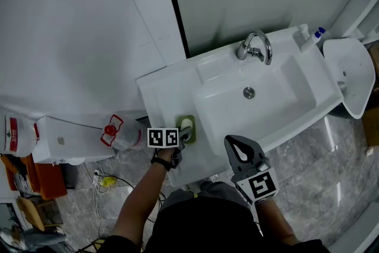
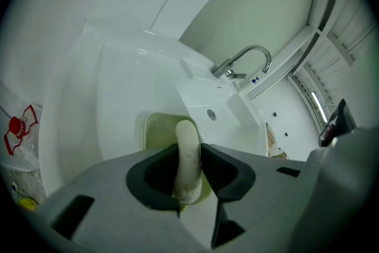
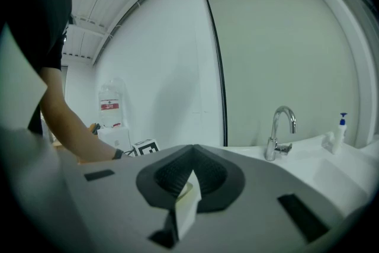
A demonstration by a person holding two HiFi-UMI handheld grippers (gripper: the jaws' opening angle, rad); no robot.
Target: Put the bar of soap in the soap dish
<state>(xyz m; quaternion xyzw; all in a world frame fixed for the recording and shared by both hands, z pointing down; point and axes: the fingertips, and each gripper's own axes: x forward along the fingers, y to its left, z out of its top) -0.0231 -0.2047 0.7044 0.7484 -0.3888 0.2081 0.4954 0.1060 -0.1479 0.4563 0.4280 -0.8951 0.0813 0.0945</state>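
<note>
A pale bar of soap stands on its edge in the green soap dish, which sits on the sink's left ledge. My left gripper is shut on the soap, with a dark pad touching each side. From the head view, the left gripper points down at the dish and the soap shows pale inside it. My right gripper hovers in front of the sink's near edge with nothing in it. Seen from the right gripper view, that gripper is shut, its tips meeting.
The white basin with a chrome faucet lies right of the dish. A pump bottle stands at the sink's far right corner, and a white fixture beyond it. A clear bottle with a red label and floor clutter are at the left.
</note>
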